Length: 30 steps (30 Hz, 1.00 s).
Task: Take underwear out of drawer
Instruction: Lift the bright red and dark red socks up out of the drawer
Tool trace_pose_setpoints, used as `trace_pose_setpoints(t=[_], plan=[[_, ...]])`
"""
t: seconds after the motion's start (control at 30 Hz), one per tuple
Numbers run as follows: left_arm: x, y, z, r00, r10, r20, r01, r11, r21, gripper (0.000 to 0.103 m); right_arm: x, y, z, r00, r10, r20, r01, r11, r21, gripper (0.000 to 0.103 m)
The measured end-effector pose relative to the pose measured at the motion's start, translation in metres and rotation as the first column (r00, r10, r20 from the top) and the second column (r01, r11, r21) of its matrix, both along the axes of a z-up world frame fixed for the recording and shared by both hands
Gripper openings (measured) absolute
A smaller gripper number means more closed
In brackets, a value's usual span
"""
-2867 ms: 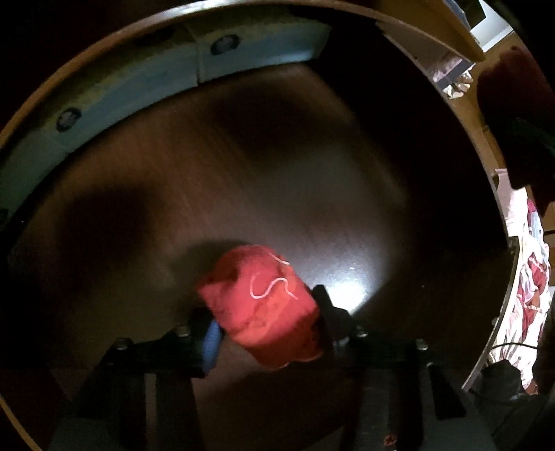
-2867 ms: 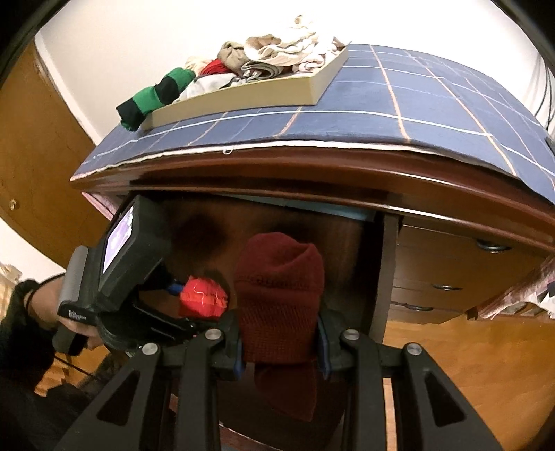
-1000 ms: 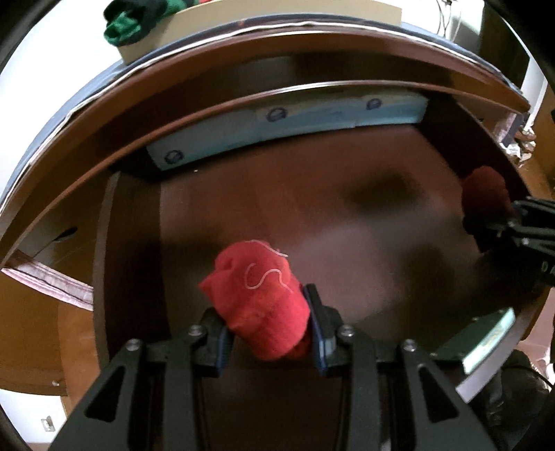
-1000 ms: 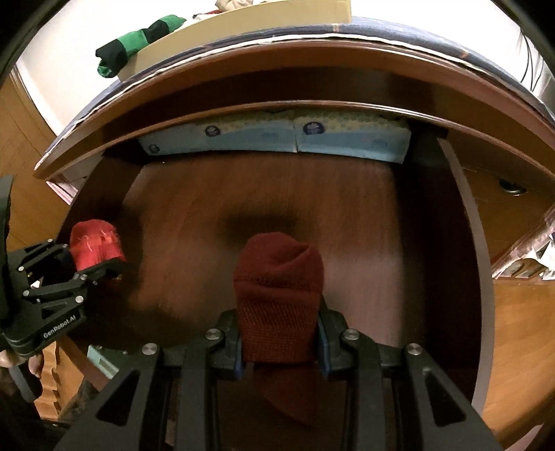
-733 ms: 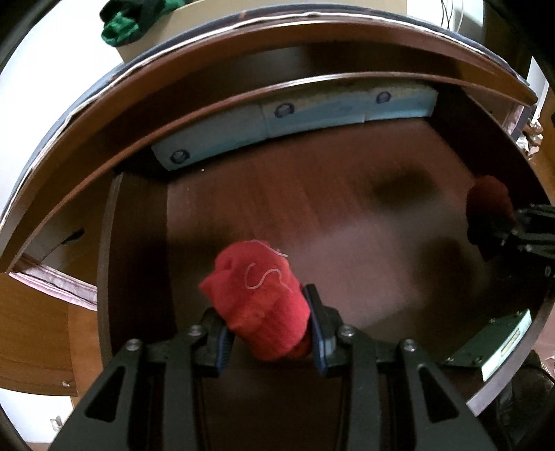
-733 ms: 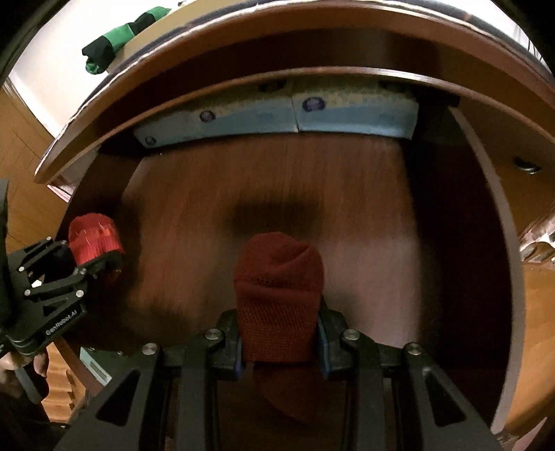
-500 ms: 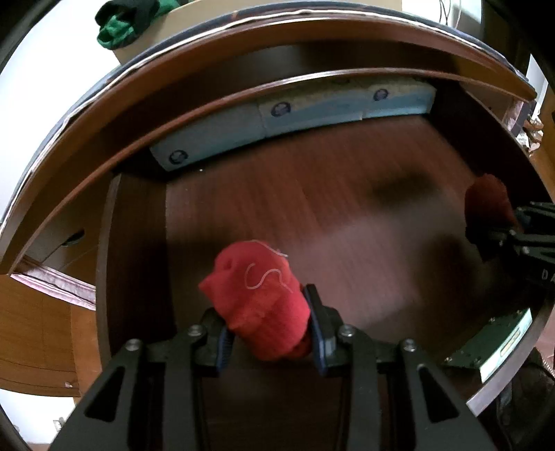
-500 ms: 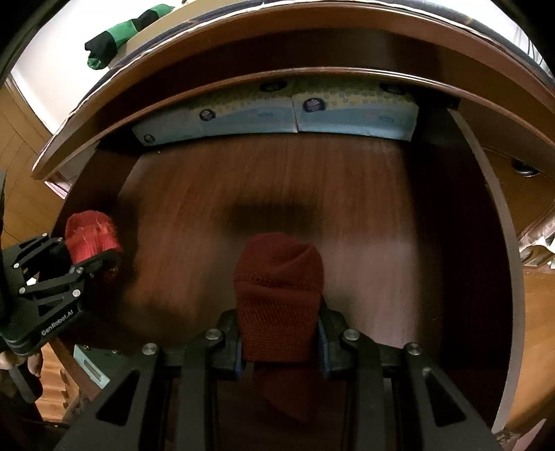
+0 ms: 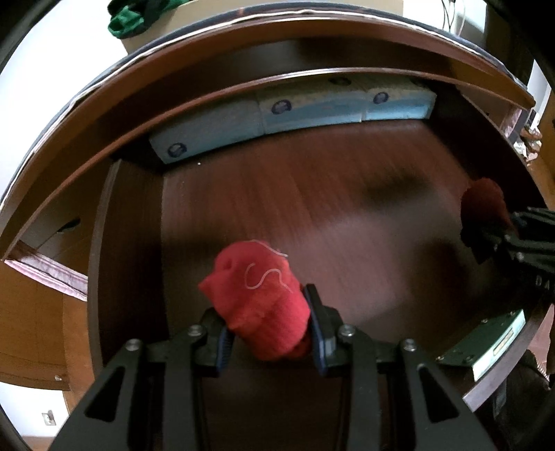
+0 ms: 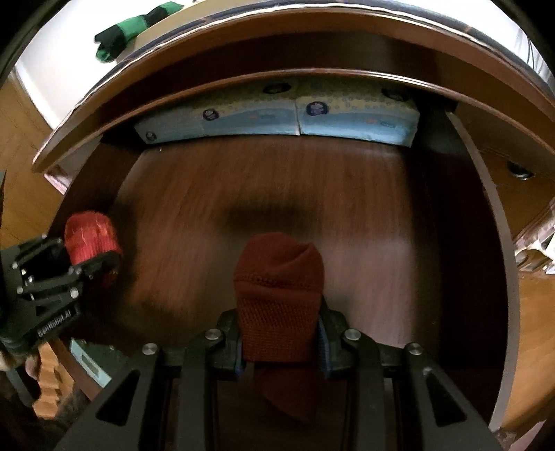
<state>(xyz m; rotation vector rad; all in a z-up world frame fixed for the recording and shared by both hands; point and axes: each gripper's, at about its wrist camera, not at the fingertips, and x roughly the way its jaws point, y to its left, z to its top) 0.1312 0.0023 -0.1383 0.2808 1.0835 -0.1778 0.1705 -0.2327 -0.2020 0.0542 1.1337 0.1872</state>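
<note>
My left gripper (image 9: 269, 333) is shut on a bright red rolled underwear (image 9: 258, 295) with a white thread on it, held above the open wooden drawer (image 9: 312, 215). My right gripper (image 10: 281, 341) is shut on a dark maroon rolled underwear (image 10: 279, 295) over the same drawer (image 10: 277, 187). In the right wrist view the left gripper (image 10: 93, 256) with its red bundle (image 10: 88, 236) sits at the left. In the left wrist view the right gripper (image 9: 485, 232) with the maroon bundle (image 9: 482, 201) sits at the right edge.
Light blue packs (image 10: 277, 114) line the back of the drawer, also in the left wrist view (image 9: 295, 111). The dresser top carries a tray with a green and black garment (image 10: 131, 26). A green-labelled box (image 9: 492, 347) lies by the drawer's front right.
Over the last second both grippers keep their bundles and hover above the drawer with only slight shifts. Earlier the left gripper was lower, close to the drawer floor.
</note>
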Motion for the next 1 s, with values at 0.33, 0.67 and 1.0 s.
trace_pose_setpoints(t=[0.33, 0.67, 1.0], plan=[[-0.007, -0.001, 0.0, 0.999, -0.006, 0.033, 0.007, 1.0, -0.015, 0.035, -0.009, -0.004, 0.005, 0.999, -0.024, 0.048, 0.021, 0.998, 0.056, 0.034], [-0.016, -0.007, 0.059, 0.974, -0.002, 0.226, 0.01, 0.999, -0.034, 0.037, -0.018, -0.011, 0.063, 0.98, -0.037, 0.195, 0.016, 0.994, 0.11, 0.034], [-0.006, -0.015, 0.087, 0.958, -0.016, 0.287, 0.016, 1.0, 0.004, 0.038, -0.02, -0.006, 0.119, 0.95, -0.023, 0.311, -0.011, 0.994, 0.109, 0.034]])
